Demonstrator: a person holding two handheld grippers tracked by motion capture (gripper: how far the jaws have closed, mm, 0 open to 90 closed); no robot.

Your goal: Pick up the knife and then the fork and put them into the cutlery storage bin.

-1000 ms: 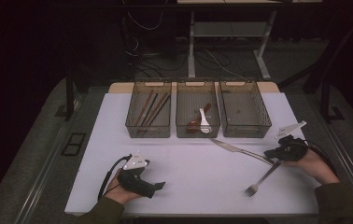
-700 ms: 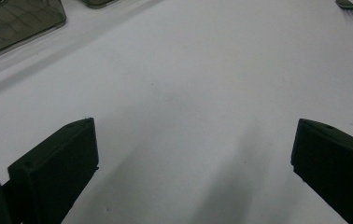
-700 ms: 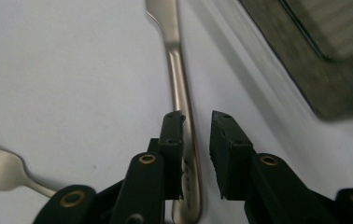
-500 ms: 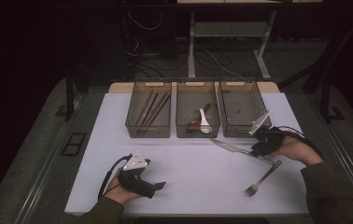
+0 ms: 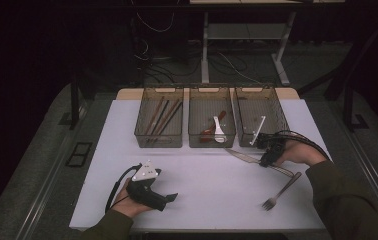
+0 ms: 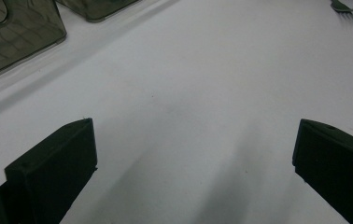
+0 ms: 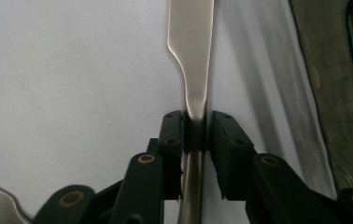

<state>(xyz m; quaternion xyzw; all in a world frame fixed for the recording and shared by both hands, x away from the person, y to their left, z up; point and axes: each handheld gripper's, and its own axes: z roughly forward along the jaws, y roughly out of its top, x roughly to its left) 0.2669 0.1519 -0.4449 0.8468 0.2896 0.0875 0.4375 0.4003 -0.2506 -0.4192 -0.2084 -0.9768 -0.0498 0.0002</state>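
While the right tongs [image 7: 197, 135] close on a knife [image 7: 191, 56] lying on the white tabletop [image 5: 202, 180] just before the right-hand bin [image 5: 259, 115], jaws narrowing about its neck, the left tongs [image 6: 193, 154] rest released near the front edge, a fork [image 5: 281, 191] nearby.

A white table [image 5: 202, 195] fills the middle of the frame, with three smoky clear bins [image 5: 159, 123] in a row along its upper edge. Toward the lower right lie a knife [image 5: 242, 156] and a fork [image 5: 281, 191], close together.
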